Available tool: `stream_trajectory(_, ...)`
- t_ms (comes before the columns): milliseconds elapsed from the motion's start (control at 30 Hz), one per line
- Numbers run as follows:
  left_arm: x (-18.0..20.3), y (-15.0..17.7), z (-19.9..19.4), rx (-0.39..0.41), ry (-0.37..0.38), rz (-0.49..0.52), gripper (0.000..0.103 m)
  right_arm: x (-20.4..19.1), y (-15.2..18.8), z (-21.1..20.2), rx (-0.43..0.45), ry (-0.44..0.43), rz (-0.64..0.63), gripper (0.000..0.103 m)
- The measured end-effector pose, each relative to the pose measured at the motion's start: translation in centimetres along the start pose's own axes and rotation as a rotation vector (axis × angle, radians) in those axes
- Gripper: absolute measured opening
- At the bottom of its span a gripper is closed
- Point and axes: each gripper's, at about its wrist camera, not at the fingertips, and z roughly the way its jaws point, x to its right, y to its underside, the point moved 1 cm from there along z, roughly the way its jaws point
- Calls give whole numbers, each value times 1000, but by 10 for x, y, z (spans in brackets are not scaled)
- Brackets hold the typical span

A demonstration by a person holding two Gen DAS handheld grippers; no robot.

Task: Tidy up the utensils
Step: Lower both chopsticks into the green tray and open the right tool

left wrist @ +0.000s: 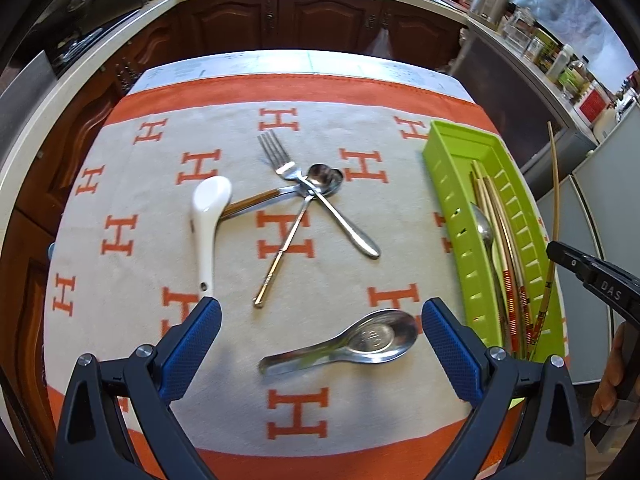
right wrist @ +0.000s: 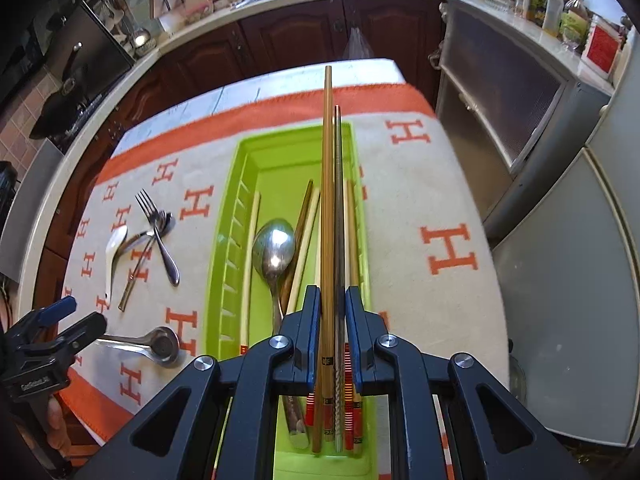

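Observation:
My right gripper [right wrist: 333, 292] is shut on a brown chopstick [right wrist: 328, 184] and holds it lengthwise over the green tray [right wrist: 224, 248]; a grey metal chopstick [right wrist: 338, 208] runs beside it. The tray holds a metal spoon [right wrist: 274, 252] and several chopsticks. My left gripper [left wrist: 320, 312] is open and empty above a steel soup spoon [left wrist: 360, 340] on the cloth. Farther out lie a white ceramic spoon [left wrist: 206, 216], a fork [left wrist: 280, 160], a gold-handled utensil [left wrist: 280, 256] and a metal spoon [left wrist: 340, 208], crossing one another. The green tray [left wrist: 448, 184] is at the right in the left wrist view.
An orange and white cloth [left wrist: 224, 380] with H marks covers the table. Wooden cabinets [left wrist: 280, 20] and a counter with jars [left wrist: 560, 56] stand beyond. A grey appliance [right wrist: 560, 320] stands right of the table.

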Motion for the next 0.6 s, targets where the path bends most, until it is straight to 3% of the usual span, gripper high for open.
stream_trajectory(167, -9, 5, -2, 15, -22, -6, 99, -6, -1, 20, -49, 35, -3, 18)
stream_trajectory(233, -12, 7, -2, 18, -27, -9, 99, -8, -1, 22, -49, 34, 1, 28)
stream_trajectory(333, -16, 8, -2, 24, -37, -10, 99, -11, 1, 15, -22, 28, 10, 34)
stream_trajectory(600, -24, 18, -4, 27, -21, -26, 99, -25, 11, -10, 42, -9, 44, 36)
